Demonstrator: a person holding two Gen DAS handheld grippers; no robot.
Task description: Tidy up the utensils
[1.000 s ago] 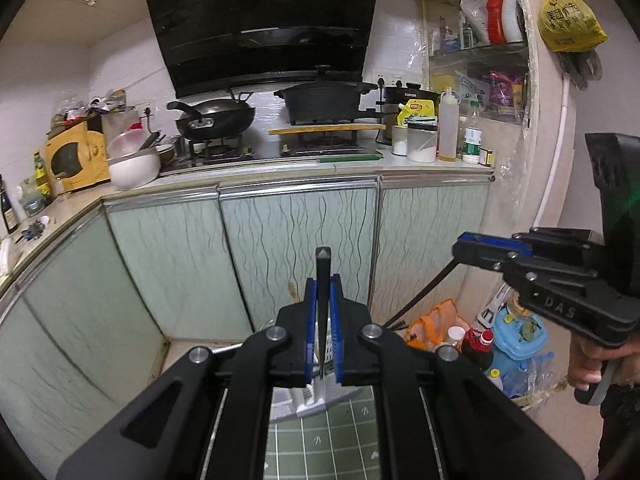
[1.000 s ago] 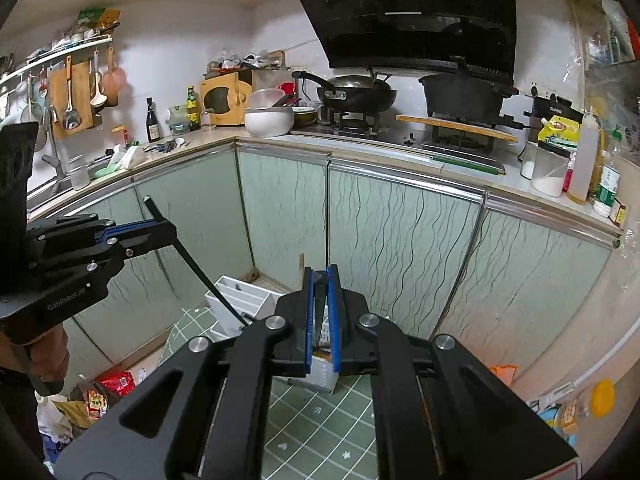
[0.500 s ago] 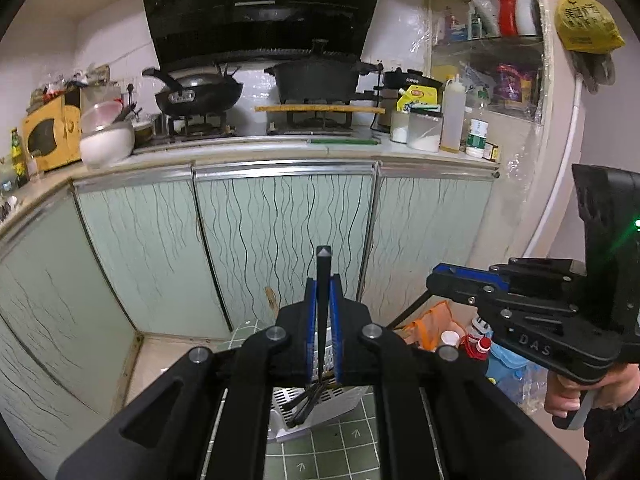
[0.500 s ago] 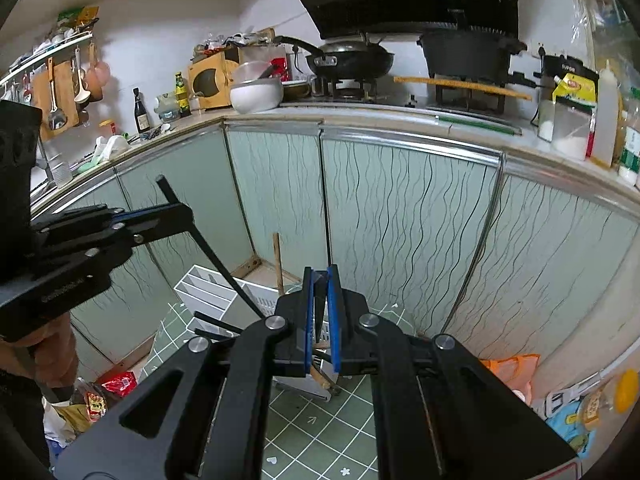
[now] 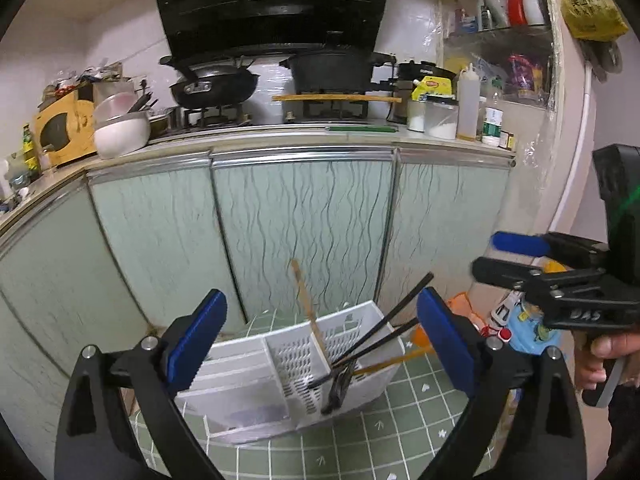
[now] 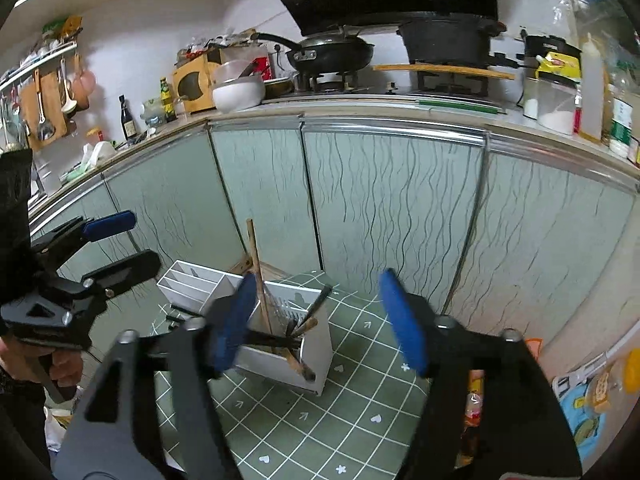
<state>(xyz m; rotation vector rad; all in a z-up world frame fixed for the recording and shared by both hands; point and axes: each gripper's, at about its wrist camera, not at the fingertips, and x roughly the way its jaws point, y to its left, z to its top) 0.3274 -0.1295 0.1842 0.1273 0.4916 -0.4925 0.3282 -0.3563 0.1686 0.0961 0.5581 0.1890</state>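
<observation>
Utensils lean in the right-hand compartment of the white rack on the green tiled floor, close to the cabinet doors. In the left wrist view our left gripper is spread wide and empty above it; the black sticks jut past the rim and could tip out if we nudge them.

In the right wrist view our right gripper is likewise released, holding nothing. The tall wooden stick stands near its left pad, and brushing it may topple the light rack.
</observation>
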